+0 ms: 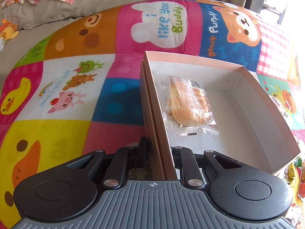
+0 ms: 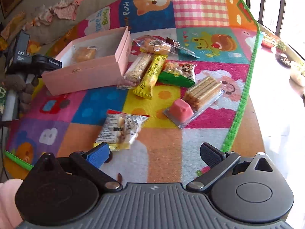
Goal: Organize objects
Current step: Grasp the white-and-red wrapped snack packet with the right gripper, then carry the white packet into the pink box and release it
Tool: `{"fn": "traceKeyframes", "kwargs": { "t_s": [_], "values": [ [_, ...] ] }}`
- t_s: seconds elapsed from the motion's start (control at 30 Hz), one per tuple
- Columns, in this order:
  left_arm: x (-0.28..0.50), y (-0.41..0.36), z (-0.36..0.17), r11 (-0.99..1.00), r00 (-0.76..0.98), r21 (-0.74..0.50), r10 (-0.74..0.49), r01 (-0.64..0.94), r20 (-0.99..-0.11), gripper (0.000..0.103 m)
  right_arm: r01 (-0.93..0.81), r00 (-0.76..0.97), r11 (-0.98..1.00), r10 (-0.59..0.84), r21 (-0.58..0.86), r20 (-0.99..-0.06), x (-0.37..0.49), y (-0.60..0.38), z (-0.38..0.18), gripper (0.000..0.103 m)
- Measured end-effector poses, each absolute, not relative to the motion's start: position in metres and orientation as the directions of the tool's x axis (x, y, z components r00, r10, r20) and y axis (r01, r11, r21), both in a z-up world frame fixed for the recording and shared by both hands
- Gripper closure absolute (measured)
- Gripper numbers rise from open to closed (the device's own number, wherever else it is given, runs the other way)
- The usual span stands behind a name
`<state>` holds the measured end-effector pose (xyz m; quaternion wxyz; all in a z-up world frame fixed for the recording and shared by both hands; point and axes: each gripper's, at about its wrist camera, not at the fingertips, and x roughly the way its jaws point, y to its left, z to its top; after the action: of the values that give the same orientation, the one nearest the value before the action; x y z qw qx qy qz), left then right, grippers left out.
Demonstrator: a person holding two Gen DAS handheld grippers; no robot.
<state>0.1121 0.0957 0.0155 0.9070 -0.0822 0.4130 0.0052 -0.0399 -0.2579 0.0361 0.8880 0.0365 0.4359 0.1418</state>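
So we're early in the sorting job by the look of it. My left gripper [image 1: 160,152] is clamped narrow on the near side wall of the pink box [image 1: 253,99], basically pinning it in place on the play mat [image 1: 63,87]. Only one thing is in the box so far, a wrapped bun [image 1: 187,103] lying toward the left wall in the middle of the left view.

My right gripper [image 2: 154,152] is spread wide and holding nothing, hovering low in the right view just short of the peanut packet [image 2: 120,129], which sits centre-left, right beside my blue finger pad [image 2: 98,155]. My guess is that's the next pick: slide forward and a bit left so the packet lands between the pads, close, then carry it up to the box at the upper left. The packet is flat and crinkly, so I'd expect to need a low approach.

The rest of the pile sits mid-frame: sesame bar [image 2: 136,70], yellow bar [image 2: 151,76], green snack bag [image 2: 179,72], wafer sticks tray [image 2: 200,93] with a pink block [image 2: 181,110].

Hard to see: the left fingertips are mostly hidden behind the box wall, so I can't tell how deep the grip goes. The far right is blown out by sunlight. I can't read the packet labels.
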Motion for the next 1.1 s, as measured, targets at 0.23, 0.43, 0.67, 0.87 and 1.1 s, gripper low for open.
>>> {"fn": "traceKeyframes", "kwargs": {
  "t_s": [0.23,0.43,0.67,0.87,1.1],
  "values": [
    [0.114,0.094,0.017,0.989,0.653,-0.131,-0.053,-0.072,-0.755,0.085,-0.243,0.593,0.961,0.257,0.135,-0.763,-0.017,-0.206,0.015,0.002],
    [0.114,0.094,0.016,0.989,0.657,-0.134,-0.056,-0.07,-0.752,0.085,-0.266,0.616,0.964,0.178,0.01,-0.767,-0.02,-0.188,0.015,0.049],
    [0.114,0.094,0.017,0.989,0.655,-0.131,-0.058,-0.062,-0.754,0.085,-0.356,0.587,0.916,0.375,0.187,-0.717,-0.012,-0.18,0.055,0.05],
    [0.114,0.094,0.017,0.989,0.656,-0.136,-0.061,-0.064,-0.752,0.085,-0.445,0.669,0.86,0.503,0.248,-0.547,0.03,-0.154,0.128,0.05],
    [0.115,0.094,0.017,0.99,0.651,-0.13,-0.06,-0.06,-0.757,0.085,-0.427,0.746,0.872,0.489,0.239,-0.452,0.075,-0.13,0.14,0.034]
  ]
}}
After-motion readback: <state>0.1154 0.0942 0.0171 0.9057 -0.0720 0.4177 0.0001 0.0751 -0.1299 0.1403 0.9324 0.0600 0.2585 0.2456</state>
